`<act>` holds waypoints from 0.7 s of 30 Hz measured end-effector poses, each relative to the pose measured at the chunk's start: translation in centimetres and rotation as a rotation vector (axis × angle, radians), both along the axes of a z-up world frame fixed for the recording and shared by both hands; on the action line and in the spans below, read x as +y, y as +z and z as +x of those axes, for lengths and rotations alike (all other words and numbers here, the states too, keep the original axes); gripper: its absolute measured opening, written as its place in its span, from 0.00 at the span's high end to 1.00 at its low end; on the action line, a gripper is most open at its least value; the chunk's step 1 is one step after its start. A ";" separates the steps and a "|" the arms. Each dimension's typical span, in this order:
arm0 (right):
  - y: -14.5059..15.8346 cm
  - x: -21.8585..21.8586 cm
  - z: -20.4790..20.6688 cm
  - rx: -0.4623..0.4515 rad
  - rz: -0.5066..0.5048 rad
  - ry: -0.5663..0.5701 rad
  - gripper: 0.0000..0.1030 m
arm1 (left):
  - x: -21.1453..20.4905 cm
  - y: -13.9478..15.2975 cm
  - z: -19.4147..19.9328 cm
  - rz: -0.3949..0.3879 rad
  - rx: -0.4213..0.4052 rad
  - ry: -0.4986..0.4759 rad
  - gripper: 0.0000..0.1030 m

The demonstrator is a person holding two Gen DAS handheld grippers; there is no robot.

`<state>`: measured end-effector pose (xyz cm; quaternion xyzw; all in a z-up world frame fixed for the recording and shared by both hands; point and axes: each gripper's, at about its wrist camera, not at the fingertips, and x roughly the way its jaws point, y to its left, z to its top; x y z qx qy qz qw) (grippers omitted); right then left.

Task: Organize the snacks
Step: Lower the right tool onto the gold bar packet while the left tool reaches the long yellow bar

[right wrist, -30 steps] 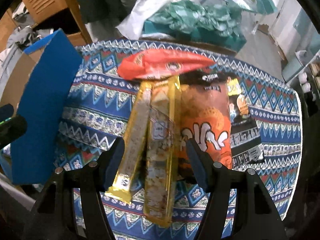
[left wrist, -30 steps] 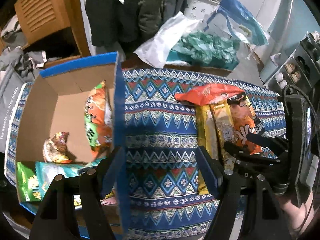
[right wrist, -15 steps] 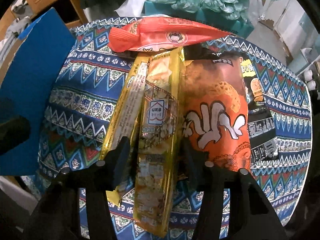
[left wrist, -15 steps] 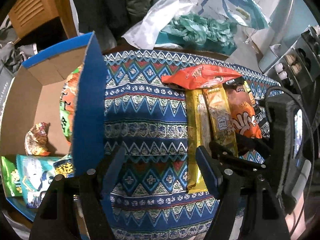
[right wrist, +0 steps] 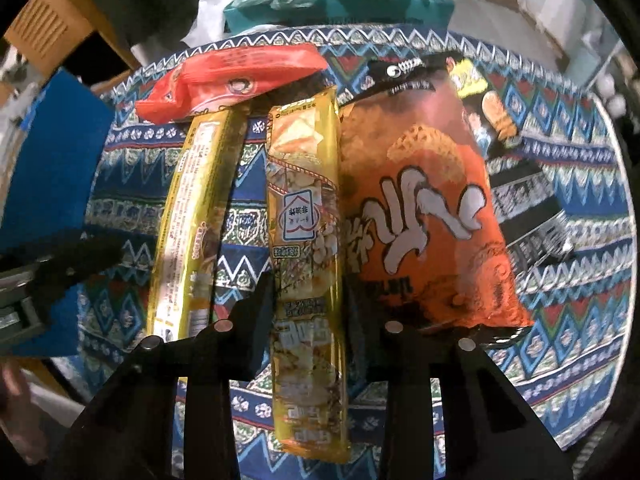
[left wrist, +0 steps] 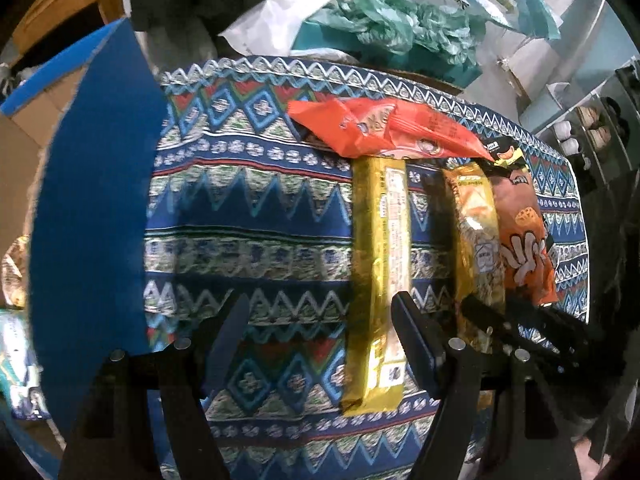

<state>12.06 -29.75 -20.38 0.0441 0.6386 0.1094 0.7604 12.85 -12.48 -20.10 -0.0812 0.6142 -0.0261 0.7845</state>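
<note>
Several snack packs lie on the patterned cloth [left wrist: 256, 216]. A plain gold pack [left wrist: 380, 272] [right wrist: 188, 232] lies left of a printed gold pack [right wrist: 306, 240] [left wrist: 478, 240]. An orange pack [right wrist: 424, 220] lies right of them and a red pack [right wrist: 232, 80] [left wrist: 392, 128] across their far ends. My right gripper [right wrist: 308, 292] has closed its jaws around the printed gold pack's near half. My left gripper [left wrist: 320, 320] is open over the cloth, its right finger beside the plain gold pack.
A cardboard box with a blue flap [left wrist: 92, 220] stands at the left, with snacks inside at its edge. A black pack [right wrist: 528, 200] lies under the orange one. Plastic bags [left wrist: 376, 28] sit behind the table. A shelf [left wrist: 592, 128] stands at the right.
My right gripper has come down and closed on the printed gold pack, which shifted right, away from the plain one. My left gripper has swung right, from the box toward the plain gold pack.
</note>
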 end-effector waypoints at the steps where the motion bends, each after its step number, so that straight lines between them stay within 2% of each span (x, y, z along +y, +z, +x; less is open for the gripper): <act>1: -0.1 -0.3 0.1 0.009 0.023 -0.006 0.62 | -0.4 -0.2 0.2 -0.005 0.004 0.000 0.27; 4: -0.2 -1.1 -0.3 0.013 0.052 -0.010 0.60 | -1.2 -0.5 0.8 -0.003 0.003 -0.003 0.22; 17: -0.5 -0.7 -0.6 0.007 0.043 0.036 0.56 | -3.7 -2.9 3.1 0.030 0.007 -0.044 0.22; 18: -0.8 -0.3 -0.4 0.008 0.041 0.035 0.56 | -3.7 -3.0 3.2 0.029 0.000 -0.047 0.23; 20: -1.0 -0.1 -0.1 0.009 0.037 0.038 0.56 | -3.8 -3.2 3.3 0.027 -0.007 -0.052 0.40; 21: -1.0 0.0 0.0 0.009 0.035 0.039 0.56 | -3.8 -3.4 3.3 0.005 -0.002 -0.061 0.45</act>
